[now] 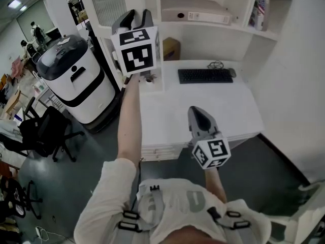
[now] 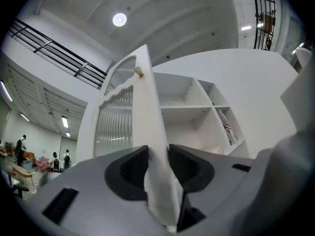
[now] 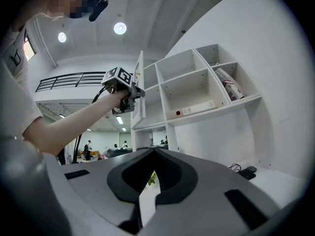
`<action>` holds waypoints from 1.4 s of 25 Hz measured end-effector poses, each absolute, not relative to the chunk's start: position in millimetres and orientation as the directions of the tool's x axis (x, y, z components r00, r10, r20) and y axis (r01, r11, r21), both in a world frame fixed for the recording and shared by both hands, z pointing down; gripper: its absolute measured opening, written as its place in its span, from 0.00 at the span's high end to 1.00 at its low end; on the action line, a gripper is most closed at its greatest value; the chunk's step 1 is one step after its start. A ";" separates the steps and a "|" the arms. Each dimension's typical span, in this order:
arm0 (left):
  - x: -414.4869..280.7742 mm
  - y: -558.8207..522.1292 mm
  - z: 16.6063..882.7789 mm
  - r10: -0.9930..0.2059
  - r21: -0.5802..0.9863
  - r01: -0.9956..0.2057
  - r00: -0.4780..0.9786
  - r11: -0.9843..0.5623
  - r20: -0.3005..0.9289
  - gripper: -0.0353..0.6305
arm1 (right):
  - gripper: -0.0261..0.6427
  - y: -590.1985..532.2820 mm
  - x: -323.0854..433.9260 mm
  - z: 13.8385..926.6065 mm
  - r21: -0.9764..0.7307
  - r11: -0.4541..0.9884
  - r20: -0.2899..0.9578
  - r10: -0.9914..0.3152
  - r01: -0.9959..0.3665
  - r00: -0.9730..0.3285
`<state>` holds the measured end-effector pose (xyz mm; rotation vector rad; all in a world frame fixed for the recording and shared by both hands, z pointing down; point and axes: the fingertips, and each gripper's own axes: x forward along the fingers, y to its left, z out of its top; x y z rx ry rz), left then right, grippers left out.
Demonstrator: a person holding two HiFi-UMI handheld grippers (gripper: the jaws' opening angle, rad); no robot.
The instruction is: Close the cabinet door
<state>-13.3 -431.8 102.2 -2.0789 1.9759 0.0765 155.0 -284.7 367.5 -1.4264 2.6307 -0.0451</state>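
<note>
I'm stretching my left arm [image 1: 130,121] out toward 12 o'clock, the left claw [image 1: 138,15] clamping the edge of the open cabinet door [image 2: 140,102]. The right claw [image 1: 199,117], pinched together and empty, is hovering at 5 o'clock over the bench [image 1: 228,105].

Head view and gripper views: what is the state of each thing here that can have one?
cabinet door: open, swung well out, not yet closed.
left gripper: shut on the cabinet door's edge.
right gripper: shut, holding nothing.
</note>
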 end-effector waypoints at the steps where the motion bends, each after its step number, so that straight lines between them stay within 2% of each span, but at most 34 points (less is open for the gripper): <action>1: -11.4 -435.6 102.5 -0.973 -0.159 -0.987 0.069 -0.034 -0.220 0.75 | 0.96 -285.4 157.1 367.7 -0.097 0.543 -0.116 -0.838 -0.834 -0.533; 35: 14.7 -518.8 101.0 -0.972 -0.237 -0.971 0.035 0.022 -0.231 0.75 | 0.96 -312.8 199.8 379.8 -0.106 0.457 -0.086 -0.889 -0.883 -0.449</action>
